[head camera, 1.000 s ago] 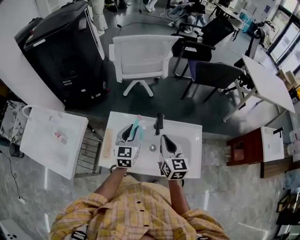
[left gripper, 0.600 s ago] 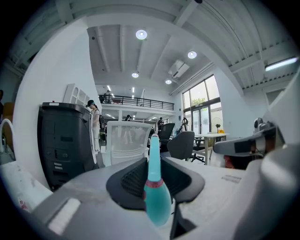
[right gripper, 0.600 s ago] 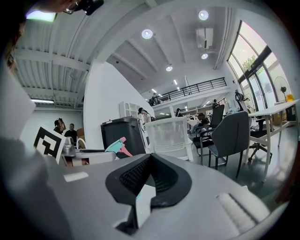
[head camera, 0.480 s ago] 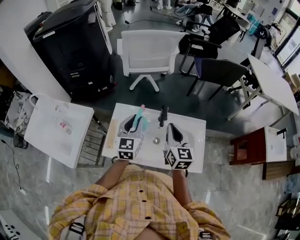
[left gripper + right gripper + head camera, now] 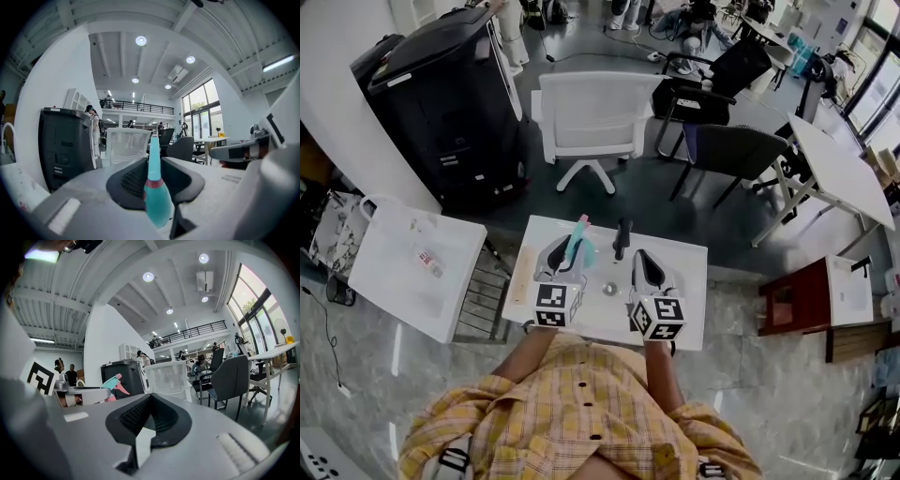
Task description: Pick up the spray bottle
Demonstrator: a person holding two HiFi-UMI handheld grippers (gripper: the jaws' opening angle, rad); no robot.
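The spray bottle [image 5: 577, 246] is teal with a pink nozzle. It is held upright between the pads of my left gripper [image 5: 567, 255], above the left side of the white sink basin [image 5: 692, 281]. In the left gripper view the bottle [image 5: 155, 197] fills the gap between the black pads, its neck pointing up. My right gripper [image 5: 643, 262] hovers over the right half of the basin with its jaws together and nothing in them. The right gripper view shows the bottle's spray head [image 5: 112, 383] off to the left.
A black faucet [image 5: 622, 238] stands at the basin's back edge and a drain [image 5: 608, 290] sits in its middle. A wooden strip [image 5: 518, 273] lies along the left rim. Behind are a white chair [image 5: 595, 117] and a black cabinet [image 5: 441, 112]. A white bag [image 5: 412, 267] stands at the left.
Both grippers have risen slightly over the basin. The bottle stays gripped in the left one, and the right one stays empty.
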